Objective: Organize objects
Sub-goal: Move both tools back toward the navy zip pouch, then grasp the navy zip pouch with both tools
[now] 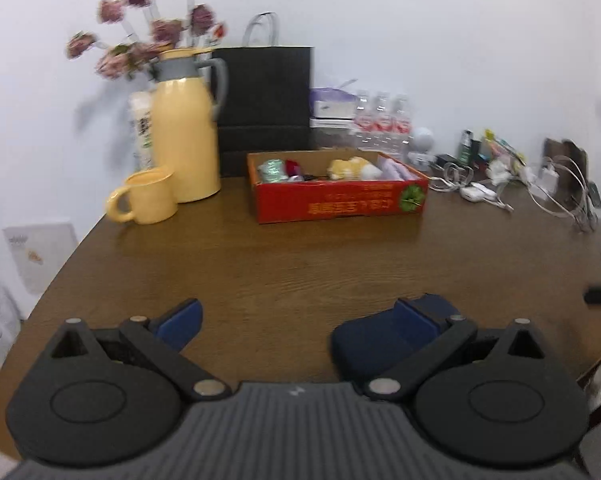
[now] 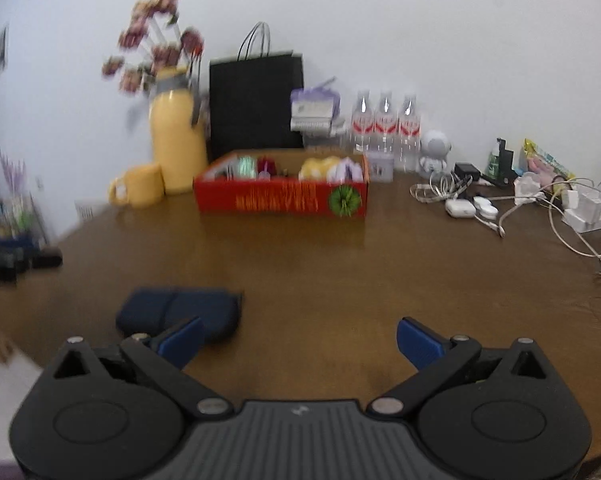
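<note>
Both my left gripper [image 1: 298,322] and right gripper [image 2: 300,340] gape empty; red box [image 1: 336,200] already holds small items, but the navy pouch [image 2: 180,312] lies outside, well short of it.

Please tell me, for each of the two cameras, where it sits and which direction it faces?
Left wrist: on the left gripper, facing across the wooden table toward the red box; both blue fingers show, spread open.
Right wrist: on the right gripper, facing likewise; open fingers show.
Shared: box, yellow jug, dark blue pouch near the fingers.
</note>
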